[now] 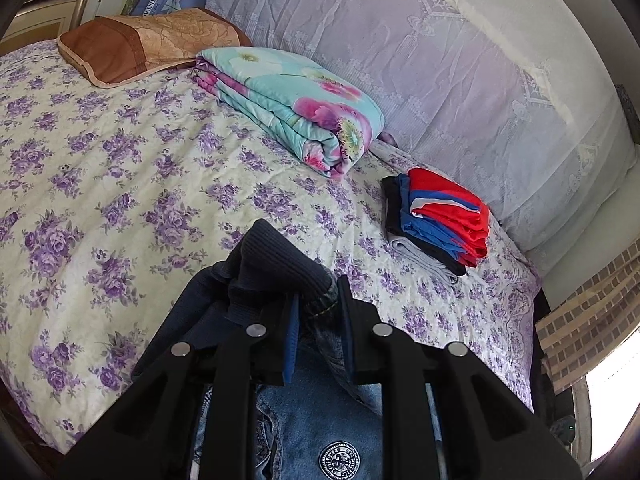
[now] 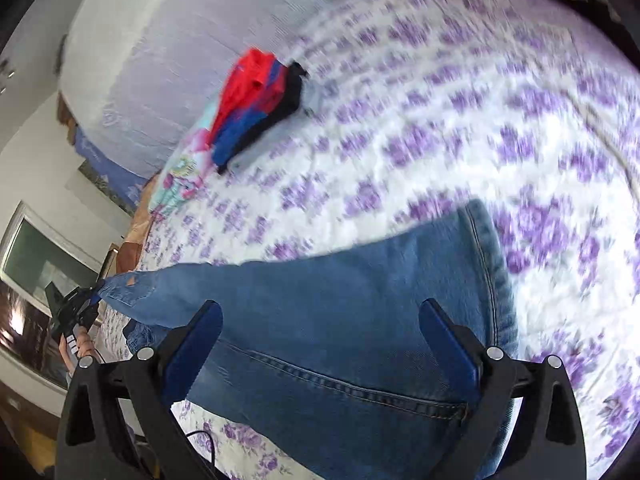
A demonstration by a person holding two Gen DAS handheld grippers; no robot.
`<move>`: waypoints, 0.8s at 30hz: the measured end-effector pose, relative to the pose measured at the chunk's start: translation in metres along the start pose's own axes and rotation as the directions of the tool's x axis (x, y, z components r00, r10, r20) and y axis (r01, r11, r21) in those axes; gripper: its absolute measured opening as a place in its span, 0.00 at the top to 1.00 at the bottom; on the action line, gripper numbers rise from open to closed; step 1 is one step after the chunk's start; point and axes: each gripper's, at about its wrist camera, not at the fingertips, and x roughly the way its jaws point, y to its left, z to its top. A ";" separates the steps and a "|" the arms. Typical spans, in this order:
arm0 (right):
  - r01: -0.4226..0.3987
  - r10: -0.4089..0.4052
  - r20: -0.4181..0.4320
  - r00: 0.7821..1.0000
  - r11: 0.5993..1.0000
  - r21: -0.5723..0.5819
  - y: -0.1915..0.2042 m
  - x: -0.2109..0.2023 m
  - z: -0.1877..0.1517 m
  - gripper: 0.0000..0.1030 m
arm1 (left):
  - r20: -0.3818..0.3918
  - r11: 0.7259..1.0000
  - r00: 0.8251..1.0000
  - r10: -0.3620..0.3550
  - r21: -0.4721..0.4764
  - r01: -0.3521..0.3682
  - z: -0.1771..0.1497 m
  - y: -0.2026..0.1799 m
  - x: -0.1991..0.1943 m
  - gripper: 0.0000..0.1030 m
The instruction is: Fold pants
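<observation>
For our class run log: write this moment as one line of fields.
left gripper: shut on blue denim jeans | right gripper: open above jeans | purple-flowered bedspread: beneath

right gripper (image 2: pixel 320 344): jaws wide apart over jeans (image 2: pixel 340 320) | left gripper (image 2: pixel 74 310): clamps jeans' far end | bed (image 2: pixel 480 120): folded clothes pile (image 2: pixel 260 100) near far edge

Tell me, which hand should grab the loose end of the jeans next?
The right. The right gripper is open and hovers right over the free part of the jeans on the bed. The left gripper is already shut on the other end, so it is probably best left holding.
</observation>
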 end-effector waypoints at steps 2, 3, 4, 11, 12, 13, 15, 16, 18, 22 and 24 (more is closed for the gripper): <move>0.016 -0.015 -0.054 0.998 1.000 0.004 -0.006 0.011 -0.018 0.04 | -0.005 1.000 1.000 -0.010 -0.017 0.009 0.000 0.004 0.001 0.84; 0.005 -0.007 -0.074 0.997 1.000 -0.026 -0.003 0.009 -0.032 0.04 | -0.010 1.000 1.000 -0.014 -0.024 0.014 0.001 0.005 0.002 0.84; -0.012 0.008 -0.098 0.995 0.999 -0.038 0.000 0.006 -0.049 0.04 | -0.013 1.000 1.000 -0.015 -0.026 0.014 0.002 0.006 0.004 0.84; -0.108 0.107 -0.131 0.986 0.994 0.003 0.008 -0.010 -0.096 0.04 | -0.012 0.999 1.000 -0.006 -0.037 0.005 0.002 0.005 0.014 0.84; -0.137 0.143 -0.094 0.985 0.988 0.071 -0.003 -0.013 -0.089 0.04 | -0.012 0.999 1.000 -0.007 -0.037 0.007 0.002 0.005 0.013 0.84; -0.161 0.171 -0.051 0.984 0.975 0.155 -0.016 -0.013 -0.082 0.04 | -0.013 0.999 1.000 -0.009 -0.036 0.008 0.001 0.006 0.011 0.84; -0.210 0.217 0.009 0.976 0.933 0.293 -0.040 -0.009 -0.069 0.06 | -0.021 0.999 1.000 -0.014 -0.039 0.014 0.000 0.008 0.008 0.84; -0.223 0.227 0.026 0.974 0.919 0.326 -0.046 -0.007 -0.063 0.13 | -0.025 0.999 1.000 -0.019 -0.041 0.018 0.000 0.010 0.007 0.84; -0.215 0.214 0.042 0.976 0.917 0.336 -0.051 -0.005 -0.057 0.26 | -0.034 0.999 0.999 -0.026 -0.046 0.025 -0.001 0.013 0.005 0.84; -0.192 0.181 0.063 0.981 0.919 0.346 -0.063 0.000 -0.056 0.72 | -0.042 0.999 0.999 -0.029 -0.047 0.027 0.000 0.014 0.007 0.84; -0.196 0.182 0.074 0.981 0.923 0.331 -0.063 0.003 -0.055 0.82 | -0.042 0.999 0.999 -0.028 -0.039 0.026 0.000 0.013 0.006 0.84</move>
